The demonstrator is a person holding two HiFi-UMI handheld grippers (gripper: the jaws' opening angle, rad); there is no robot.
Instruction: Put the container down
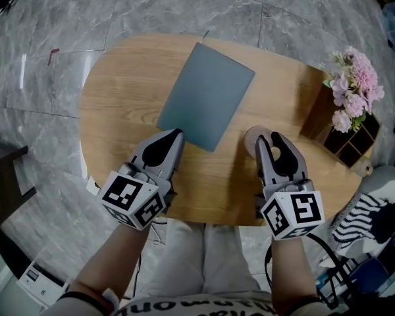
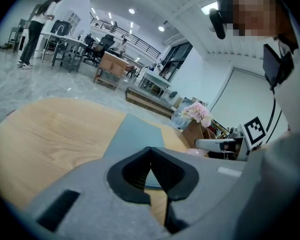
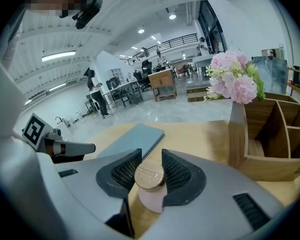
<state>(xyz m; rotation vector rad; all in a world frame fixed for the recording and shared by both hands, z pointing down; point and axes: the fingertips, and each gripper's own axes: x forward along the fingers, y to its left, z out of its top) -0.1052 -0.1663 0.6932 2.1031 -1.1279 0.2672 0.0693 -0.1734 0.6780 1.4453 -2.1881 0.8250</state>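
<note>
Container [image 3: 150, 186] (pink, wooden lid) sits clamped in right claw [image 3: 150, 159]; left claw [image 2: 150, 150] closed, empty.

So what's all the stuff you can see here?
table: one, light wood, oval, under everything
book: one, grey-blue, flat on the table's middle
wooden box: one, brown, with compartments, at the table's right end
flowers: one bunch, pink, at the wooden box
container: one, pink with a wooden lid, between the right jaws
left gripper: one, grey, jaws together, empty, by the book's near corner
right gripper: one, grey, jaws closed on the container
</note>
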